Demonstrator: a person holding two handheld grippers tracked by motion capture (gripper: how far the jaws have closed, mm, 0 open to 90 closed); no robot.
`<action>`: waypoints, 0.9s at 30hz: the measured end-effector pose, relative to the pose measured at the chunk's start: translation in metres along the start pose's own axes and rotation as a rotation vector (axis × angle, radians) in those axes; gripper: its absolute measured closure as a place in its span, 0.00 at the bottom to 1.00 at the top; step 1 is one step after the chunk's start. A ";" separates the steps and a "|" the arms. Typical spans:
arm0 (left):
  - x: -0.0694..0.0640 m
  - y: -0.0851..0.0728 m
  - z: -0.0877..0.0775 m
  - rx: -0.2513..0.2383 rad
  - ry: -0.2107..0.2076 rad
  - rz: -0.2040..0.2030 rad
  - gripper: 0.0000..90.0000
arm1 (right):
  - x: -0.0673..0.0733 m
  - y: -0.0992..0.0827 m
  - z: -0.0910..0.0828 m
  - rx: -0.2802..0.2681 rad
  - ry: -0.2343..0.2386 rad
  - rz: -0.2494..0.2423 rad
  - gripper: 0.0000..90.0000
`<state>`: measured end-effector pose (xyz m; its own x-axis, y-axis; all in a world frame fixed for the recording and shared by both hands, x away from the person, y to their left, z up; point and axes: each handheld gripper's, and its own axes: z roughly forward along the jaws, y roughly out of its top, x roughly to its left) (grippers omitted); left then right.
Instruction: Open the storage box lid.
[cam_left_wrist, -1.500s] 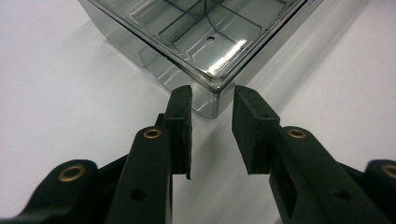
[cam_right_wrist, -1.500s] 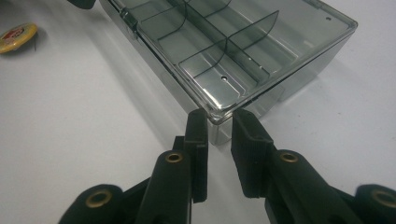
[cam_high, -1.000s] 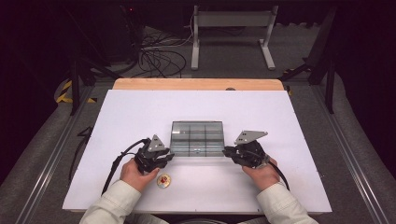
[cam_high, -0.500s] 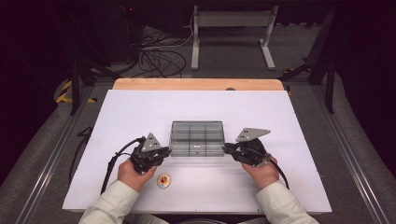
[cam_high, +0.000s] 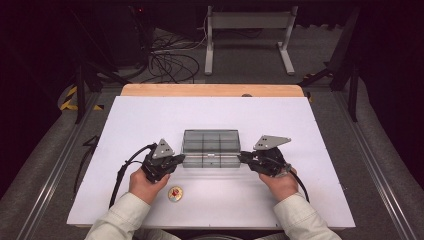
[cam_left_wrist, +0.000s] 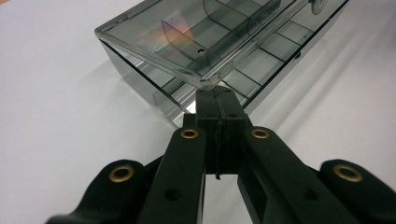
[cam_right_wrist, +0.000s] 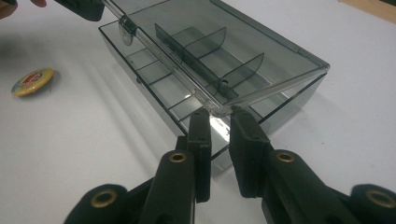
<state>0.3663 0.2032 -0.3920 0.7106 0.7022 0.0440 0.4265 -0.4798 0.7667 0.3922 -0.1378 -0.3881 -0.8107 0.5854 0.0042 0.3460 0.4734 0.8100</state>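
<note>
I see the white bench (cam_high: 150, 125) carrying a smoky clear compartment box (cam_high: 210, 147) about midway between its left and right edges, a little nearer the near edge than the far one. The box's lid (cam_right_wrist: 233, 51) is tilted up off the base along the near side, with dividers visible inside. My left gripper (cam_high: 176, 161) sits at the box's near-left corner; its jaws have just been closing and now stand clenched together, pad to pad, their tips right under the lid's corner, with nothing caught between them as far as I can tell. My right gripper (cam_high: 245, 158) is at the near-right corner, its jaws pinched on the lid's corner edge. A small round badge (cam_high: 175, 193) lies near the near edge, just beside my left hand (cam_high: 145, 182).
</note>
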 end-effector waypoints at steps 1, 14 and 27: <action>-0.001 0.000 0.000 -0.003 -0.004 -0.010 1.00 | 0.000 0.000 0.000 0.001 0.001 0.000 0.87; -0.001 0.002 0.000 -0.022 0.007 -0.004 1.00 | 0.000 0.000 0.004 0.023 -0.005 -0.008 0.66; -0.001 0.003 0.000 -0.025 0.005 -0.002 1.00 | -0.001 0.017 0.014 0.061 -0.054 -0.079 0.38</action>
<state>0.3668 0.2008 -0.3897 0.7073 0.7054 0.0459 0.4136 -0.4656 0.7824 0.4057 -0.1216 -0.3824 -0.8102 0.5790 -0.0911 0.3119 0.5576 0.7693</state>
